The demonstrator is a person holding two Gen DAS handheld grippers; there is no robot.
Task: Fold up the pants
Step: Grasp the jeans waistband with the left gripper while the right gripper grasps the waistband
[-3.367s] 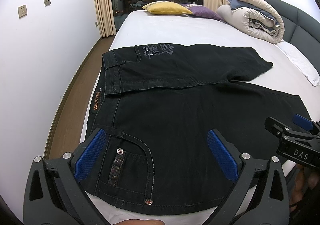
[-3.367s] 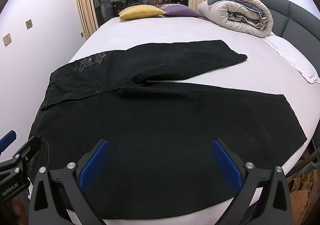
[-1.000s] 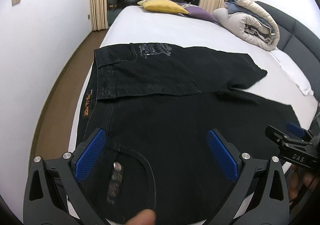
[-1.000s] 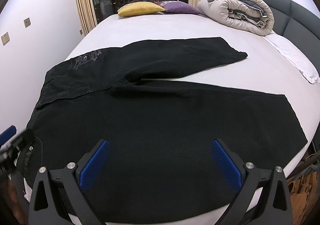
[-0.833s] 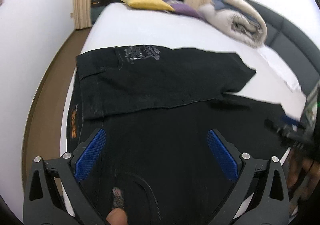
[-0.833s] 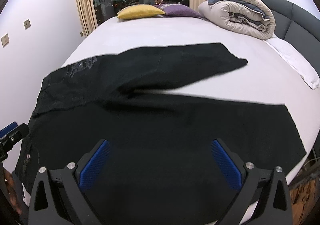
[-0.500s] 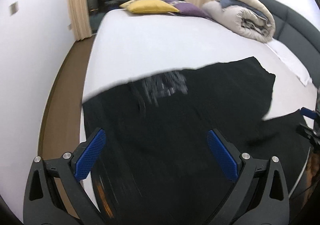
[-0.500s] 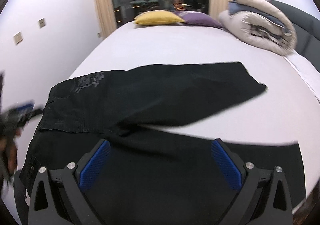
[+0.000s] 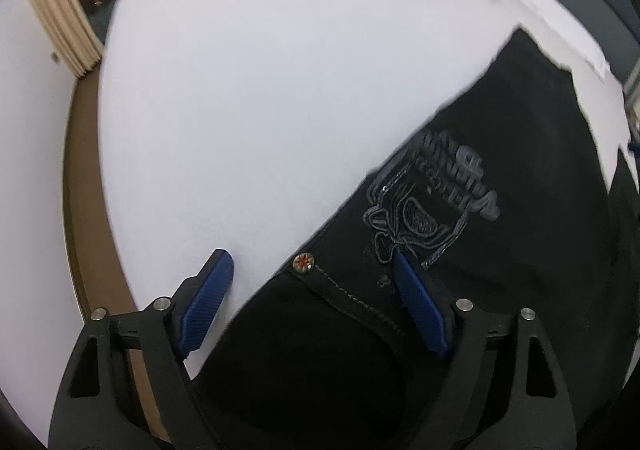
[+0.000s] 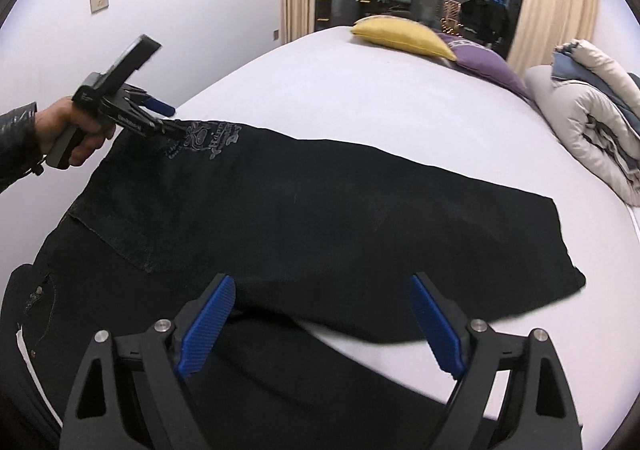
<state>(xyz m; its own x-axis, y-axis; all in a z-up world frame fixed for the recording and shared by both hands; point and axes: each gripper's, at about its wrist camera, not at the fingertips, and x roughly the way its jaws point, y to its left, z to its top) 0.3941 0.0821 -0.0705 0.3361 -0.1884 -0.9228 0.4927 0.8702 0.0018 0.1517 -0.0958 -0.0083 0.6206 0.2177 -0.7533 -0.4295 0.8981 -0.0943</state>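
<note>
Black pants lie spread flat on a white bed. My left gripper is spread wide over the waistband corner, gripping nothing; my right gripper gapes above the legs. The denim looks heavy, limp; I'd pinch hems. Only the right view shows both legs.
</note>
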